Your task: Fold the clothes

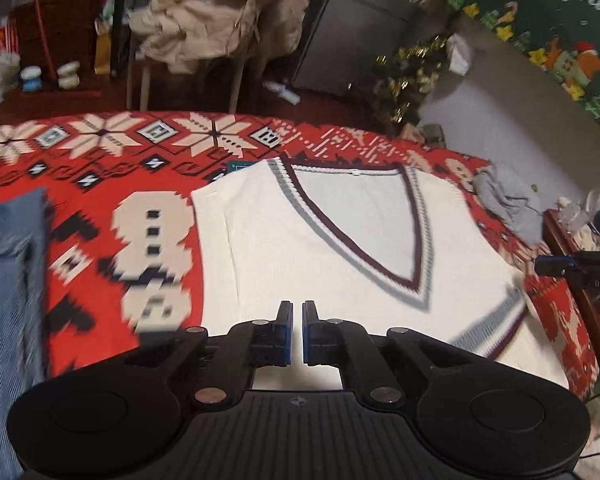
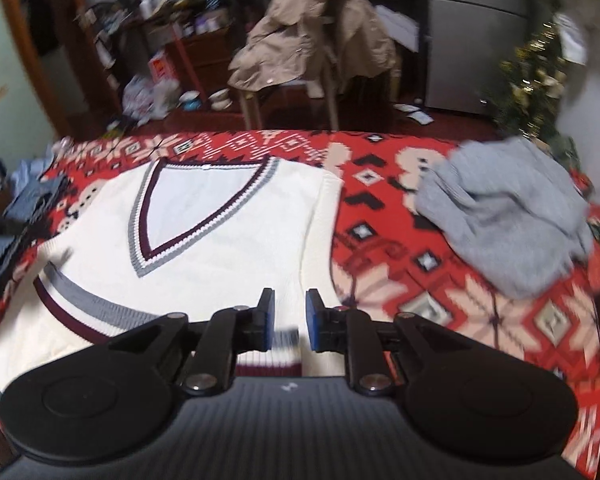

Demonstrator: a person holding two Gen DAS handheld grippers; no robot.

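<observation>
The cream V-neck sweater vest (image 2: 228,248) lies flat on the red patterned blanket (image 2: 400,280). Soft, limp knit; pinch its ribbed hem. Left hand-held gripper (image 1: 297,320) clenched empty; right hand-held gripper (image 2: 290,312) released.

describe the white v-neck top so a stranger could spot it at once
Start at the red patterned blanket spread across the surface. The cream knitted V-neck vest lies flat near its middle, between blue denim and a crumpled grey sweater. Only it has maroon and grey striped trim.
</observation>
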